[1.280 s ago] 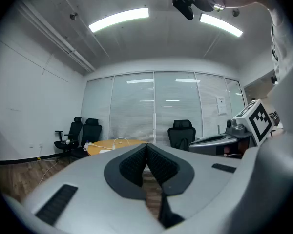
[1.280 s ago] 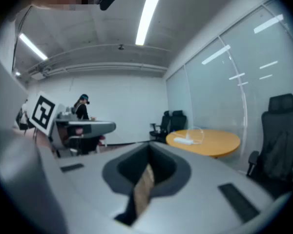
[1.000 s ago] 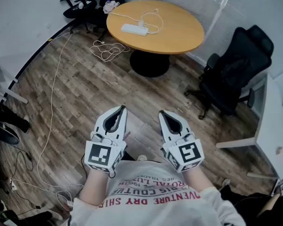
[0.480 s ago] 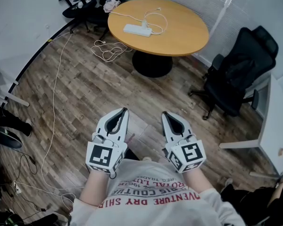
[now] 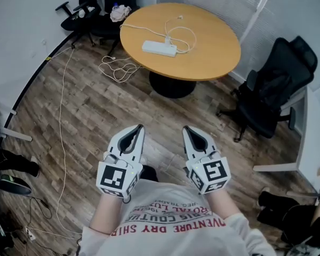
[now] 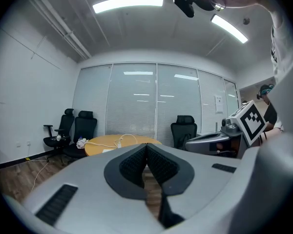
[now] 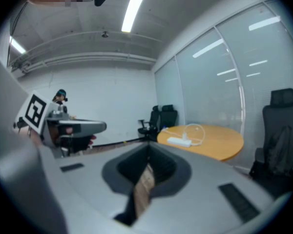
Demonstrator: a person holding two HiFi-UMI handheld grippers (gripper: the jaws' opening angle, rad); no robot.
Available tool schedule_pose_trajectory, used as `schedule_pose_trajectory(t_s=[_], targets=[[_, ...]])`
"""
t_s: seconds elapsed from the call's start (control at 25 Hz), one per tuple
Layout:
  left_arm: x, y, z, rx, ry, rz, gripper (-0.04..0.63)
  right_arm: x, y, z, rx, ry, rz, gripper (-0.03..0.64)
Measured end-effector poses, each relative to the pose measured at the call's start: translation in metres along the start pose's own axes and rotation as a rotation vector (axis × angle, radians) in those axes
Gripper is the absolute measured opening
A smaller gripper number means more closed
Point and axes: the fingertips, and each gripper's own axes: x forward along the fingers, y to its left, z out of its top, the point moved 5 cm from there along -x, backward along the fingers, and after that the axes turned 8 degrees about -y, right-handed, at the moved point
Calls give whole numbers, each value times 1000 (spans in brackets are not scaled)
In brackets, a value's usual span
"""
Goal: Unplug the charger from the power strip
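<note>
Left gripper (image 5: 134, 134) and right gripper (image 5: 190, 135) are held closed, empty. The charger (image 5: 168, 39) is seen plugged into the tabletop power strip (image 5: 158, 48).

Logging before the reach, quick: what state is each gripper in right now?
Left gripper: closed, empty.
Right gripper: closed, empty.

The power strip (image 5: 159, 48) lies on the table (image 5: 216, 55), a chair (image 5: 272, 97) to its right.
</note>
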Motion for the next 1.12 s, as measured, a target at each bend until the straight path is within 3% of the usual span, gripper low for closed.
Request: schedule_pose_trajectory(t_s=[0.28,0.52,0.88,1.12], targets=[[38,105,5,-10,32,-68,34,93,9,20,-6,-36,-95,29],[63,167,11,-18,49,-111,34,151,16,26,-4,-20,-147,29],[107,216,-11,-18,79,-112,34,219,-3,17,-22,27,-145,29],[164,241,-23,0,109,-114,34,271,-48,12,10,25,-148,29]])
